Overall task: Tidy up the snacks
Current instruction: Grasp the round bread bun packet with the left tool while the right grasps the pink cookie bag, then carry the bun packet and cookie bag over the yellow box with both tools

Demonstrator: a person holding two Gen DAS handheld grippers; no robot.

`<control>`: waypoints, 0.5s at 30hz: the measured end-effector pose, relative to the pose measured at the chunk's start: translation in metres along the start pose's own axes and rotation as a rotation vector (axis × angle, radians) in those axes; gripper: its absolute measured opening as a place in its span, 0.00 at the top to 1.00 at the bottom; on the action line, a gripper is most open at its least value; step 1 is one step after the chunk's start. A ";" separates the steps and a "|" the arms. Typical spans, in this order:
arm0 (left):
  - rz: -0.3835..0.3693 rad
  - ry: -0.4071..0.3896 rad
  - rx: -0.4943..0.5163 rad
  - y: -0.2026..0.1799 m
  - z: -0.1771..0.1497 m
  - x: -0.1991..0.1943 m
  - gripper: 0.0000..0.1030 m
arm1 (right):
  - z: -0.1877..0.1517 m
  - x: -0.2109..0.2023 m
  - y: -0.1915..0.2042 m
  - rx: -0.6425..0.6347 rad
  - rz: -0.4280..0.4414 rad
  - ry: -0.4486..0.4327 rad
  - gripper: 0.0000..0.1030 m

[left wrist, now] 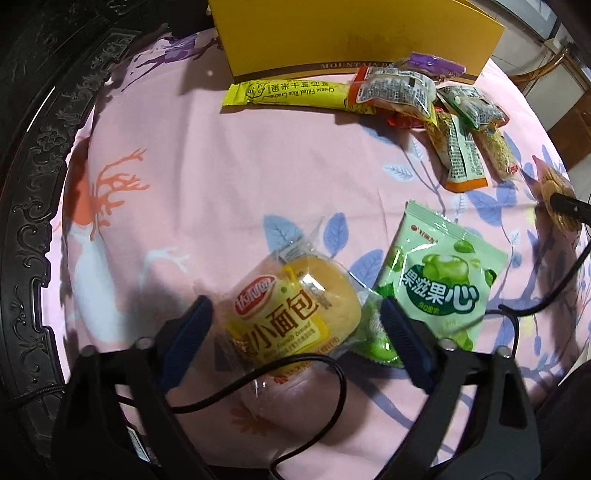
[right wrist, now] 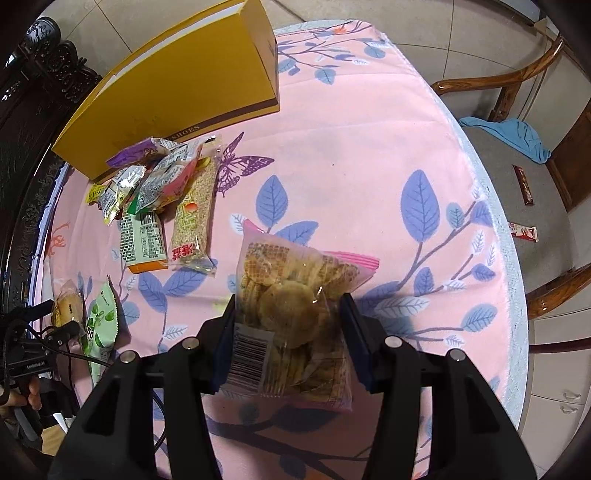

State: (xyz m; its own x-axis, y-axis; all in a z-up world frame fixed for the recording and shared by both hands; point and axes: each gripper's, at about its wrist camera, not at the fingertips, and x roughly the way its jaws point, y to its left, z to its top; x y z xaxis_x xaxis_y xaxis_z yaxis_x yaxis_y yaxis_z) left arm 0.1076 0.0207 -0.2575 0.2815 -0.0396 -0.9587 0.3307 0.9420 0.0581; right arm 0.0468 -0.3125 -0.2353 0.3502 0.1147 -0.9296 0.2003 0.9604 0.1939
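Observation:
In the left wrist view my left gripper (left wrist: 295, 314) is open, its blue pads either side of a small bread bun in a yellow wrapper (left wrist: 291, 310) lying on the pink tablecloth. A green candy bag (left wrist: 439, 280) lies just right of it. In the right wrist view my right gripper (right wrist: 288, 306) is closed on a clear bag of round crackers (right wrist: 291, 306), its pads pressing both sides. A pile of small snack packs (right wrist: 162, 192) lies in front of a yellow shoe box (right wrist: 177, 88); the pile also shows in the left wrist view (left wrist: 436, 107).
A long yellow rice cracker pack (left wrist: 288, 96) lies by the box (left wrist: 354, 33). Dark carved furniture (left wrist: 33, 184) stands on the left. A wooden chair (right wrist: 535, 147) with a blue cloth stands beyond the table's right edge. Two snack packs (right wrist: 522, 206) lie on its seat.

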 end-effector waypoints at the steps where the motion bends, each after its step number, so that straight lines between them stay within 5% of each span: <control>1: -0.018 -0.011 -0.012 0.001 0.001 -0.001 0.23 | 0.000 0.000 0.000 0.000 0.000 -0.001 0.48; 9: -0.192 -0.149 -0.212 0.031 0.014 -0.021 0.40 | -0.001 -0.004 -0.005 0.023 -0.001 -0.011 0.48; 15: -0.173 -0.240 -0.251 0.037 0.028 -0.028 0.41 | 0.000 -0.004 -0.004 0.029 -0.003 -0.009 0.48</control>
State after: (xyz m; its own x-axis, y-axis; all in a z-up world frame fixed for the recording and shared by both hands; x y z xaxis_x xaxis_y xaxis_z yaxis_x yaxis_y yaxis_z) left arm 0.1374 0.0473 -0.2204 0.4537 -0.2544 -0.8541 0.1693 0.9655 -0.1976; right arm 0.0445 -0.3169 -0.2328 0.3573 0.1091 -0.9276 0.2279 0.9530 0.1999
